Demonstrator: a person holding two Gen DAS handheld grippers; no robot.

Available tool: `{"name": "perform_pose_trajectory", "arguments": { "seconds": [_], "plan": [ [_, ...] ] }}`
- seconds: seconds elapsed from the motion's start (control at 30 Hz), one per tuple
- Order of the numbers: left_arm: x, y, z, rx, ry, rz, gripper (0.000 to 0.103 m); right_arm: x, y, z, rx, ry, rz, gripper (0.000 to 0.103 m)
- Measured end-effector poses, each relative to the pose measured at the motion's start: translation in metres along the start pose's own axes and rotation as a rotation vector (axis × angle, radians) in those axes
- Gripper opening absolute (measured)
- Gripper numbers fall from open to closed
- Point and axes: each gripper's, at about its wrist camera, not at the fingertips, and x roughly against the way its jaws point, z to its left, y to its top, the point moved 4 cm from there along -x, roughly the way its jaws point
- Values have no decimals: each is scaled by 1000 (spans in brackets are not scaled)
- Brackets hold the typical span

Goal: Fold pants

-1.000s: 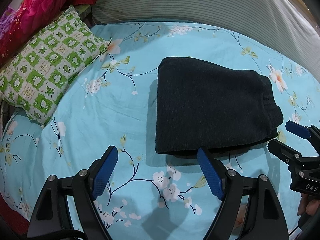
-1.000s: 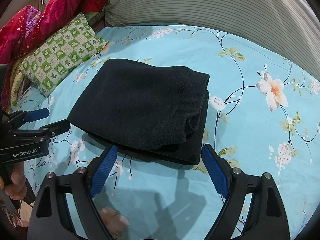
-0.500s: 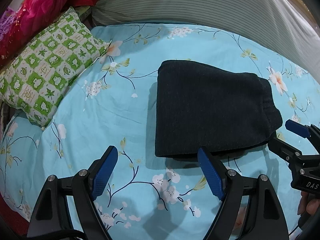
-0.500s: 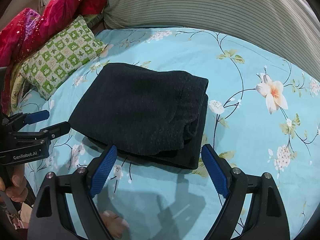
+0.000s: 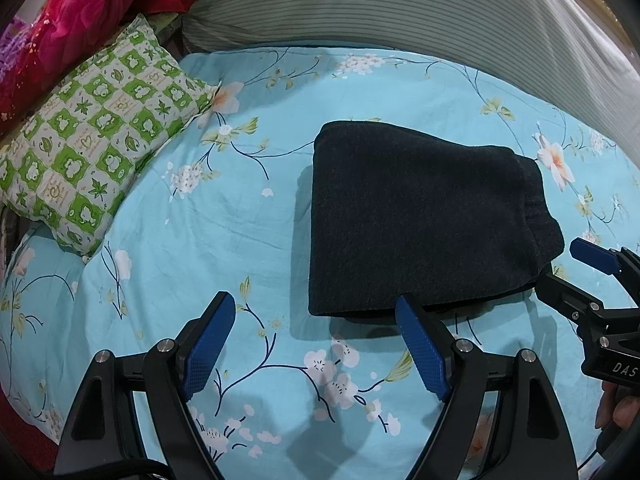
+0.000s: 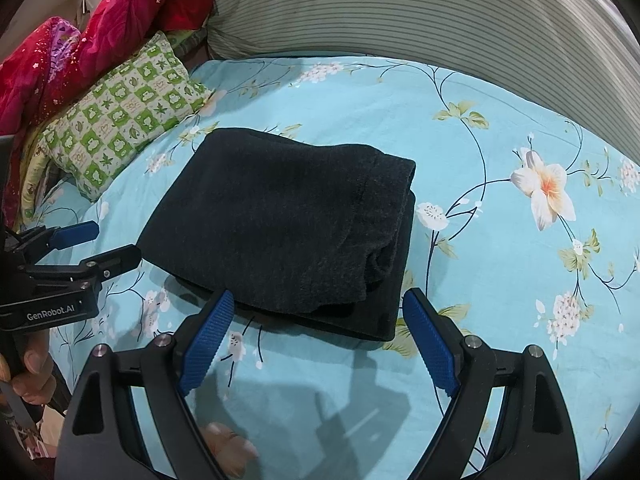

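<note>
At the far left of the right wrist view, your left gripper (image 6: 94, 242) points in toward the bed, jaws spread wide with nothing between them, your fingers (image 6: 34, 364) wrapped on its handle below. Centre frame, the folded dark pants (image 6: 288, 224) lie flat on the floral sheet (image 6: 500, 280). Your right gripper (image 6: 318, 338) hangs low along the bottom edge, fingers wide apart and empty, tips just short of the pants' near edge.
</note>
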Motion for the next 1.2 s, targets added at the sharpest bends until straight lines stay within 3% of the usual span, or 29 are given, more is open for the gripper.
{"name": "perform_pose_trajectory", "arguments": {
  "seconds": [1.2],
  "plan": [
    [3,7,-1,-14,1,-21,83,2,3,-7,-26,-3,-4,87]
  ]
}}
